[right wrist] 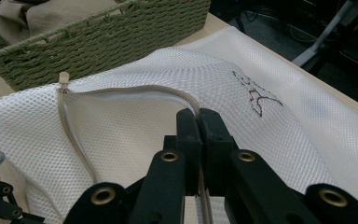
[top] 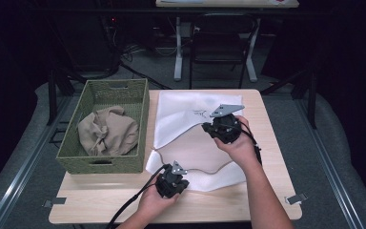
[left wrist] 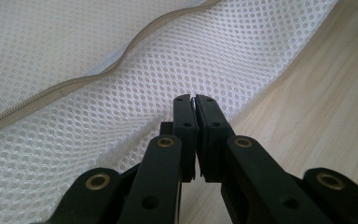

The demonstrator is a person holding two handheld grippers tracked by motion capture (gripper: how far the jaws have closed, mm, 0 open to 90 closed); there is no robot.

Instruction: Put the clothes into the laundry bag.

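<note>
White mesh laundry bag point(top: 190, 143) with beige zipper point(right wrist: 121, 89): right gripper point(right wrist: 198, 116) pinches the zipper edge, so the left gripper point(left wrist: 195, 100), jaws closed and empty, should clamp the near hem before the mouth is pulled apart.

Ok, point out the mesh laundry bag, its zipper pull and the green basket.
mesh laundry bag point(top: 181, 112): high view, upper flap of white mesh.
zipper pull point(right wrist: 64, 77): right gripper view, the beige tab at the zipper's end.
green basket point(top: 102, 164): high view, near woven wall.

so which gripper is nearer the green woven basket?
Left. The left gripper sits near the green woven basket's front right corner; the right gripper is farther right, over the white mesh bag.
</note>
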